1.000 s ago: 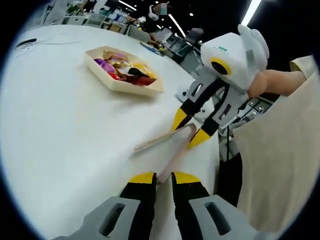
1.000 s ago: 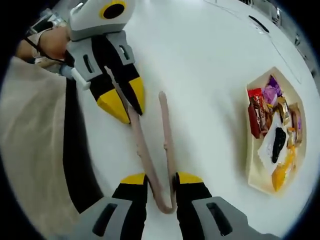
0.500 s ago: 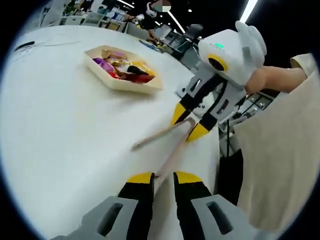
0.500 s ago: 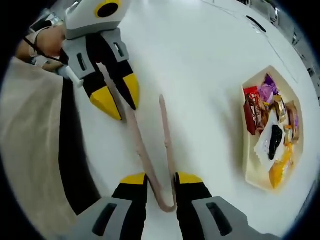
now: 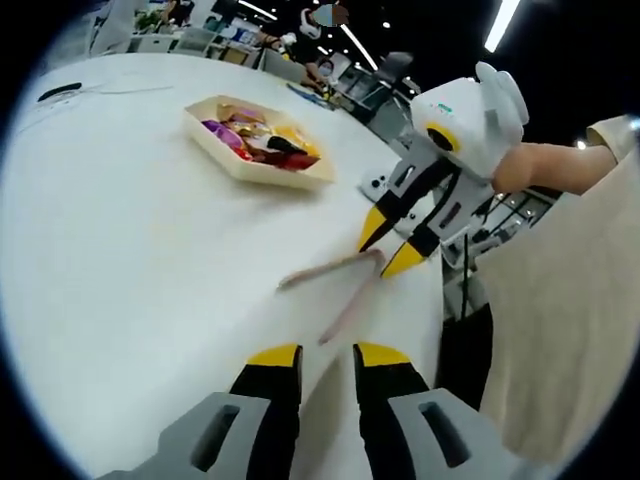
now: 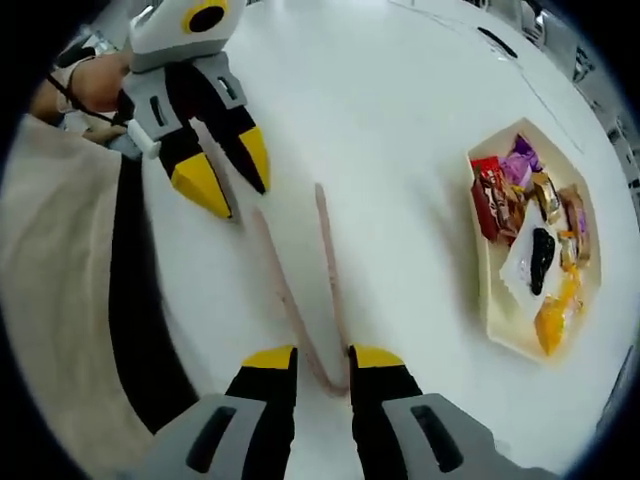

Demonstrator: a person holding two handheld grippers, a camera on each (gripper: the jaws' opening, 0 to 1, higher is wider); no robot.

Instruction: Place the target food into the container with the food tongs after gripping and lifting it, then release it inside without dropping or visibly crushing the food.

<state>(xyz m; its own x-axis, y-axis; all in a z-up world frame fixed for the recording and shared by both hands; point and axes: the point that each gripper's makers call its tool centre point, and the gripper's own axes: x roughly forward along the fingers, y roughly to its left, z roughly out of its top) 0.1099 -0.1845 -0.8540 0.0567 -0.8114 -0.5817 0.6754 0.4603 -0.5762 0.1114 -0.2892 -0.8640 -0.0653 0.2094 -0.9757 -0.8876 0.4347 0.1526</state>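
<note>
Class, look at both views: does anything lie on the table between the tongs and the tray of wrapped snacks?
Nothing visible does. The tongs lie on the white table, their bend between the right gripper's jaws, and bare tabletop runs from them to the tray. The left gripper hangs on the side away from the tray.

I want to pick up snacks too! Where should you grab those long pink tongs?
Probably at the bent, closed end of the tongs, where the two arms join. The right claw already sits around that bend. From there, the arms spread out in a V toward the tray side, so the tips stay free to pinch. Come in along the tongs, from behind the bend.
</note>
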